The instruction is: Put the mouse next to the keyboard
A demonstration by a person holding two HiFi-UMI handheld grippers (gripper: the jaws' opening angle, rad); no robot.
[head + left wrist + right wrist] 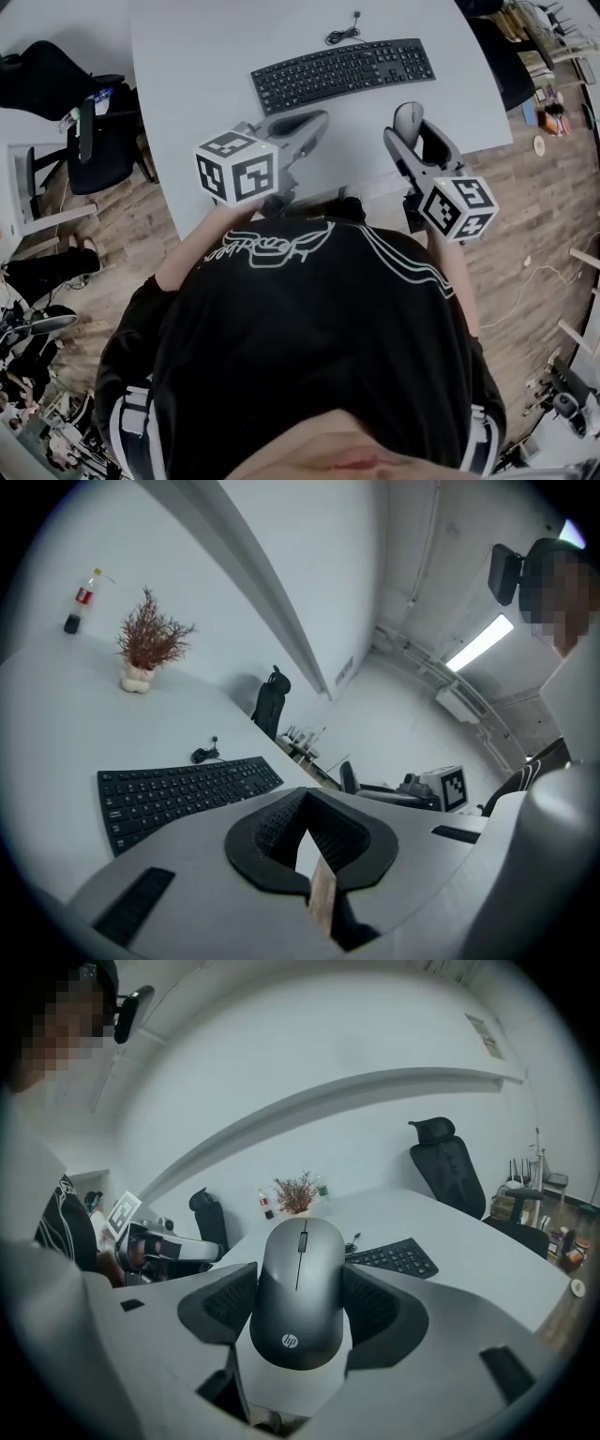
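A grey computer mouse (300, 1283) sits clamped between the pads of my right gripper (302, 1305), held above the near right part of the white table (187, 84). In the head view the mouse (407, 120) pokes out of the right gripper (412, 141), below the right end of the black keyboard (342, 72). The keyboard (183, 794) lies ahead of my left gripper (305, 841), whose jaws are closed together with nothing between them. The left gripper (298, 127) hovers just below the keyboard's left half.
A small potted dried plant (145, 649) and a bottle (82, 597) stand at the table's far side. The keyboard cable (345, 33) is coiled behind the keyboard. Black office chairs (66, 103) stand left of the table; the wooden floor (553, 206) lies to the right.
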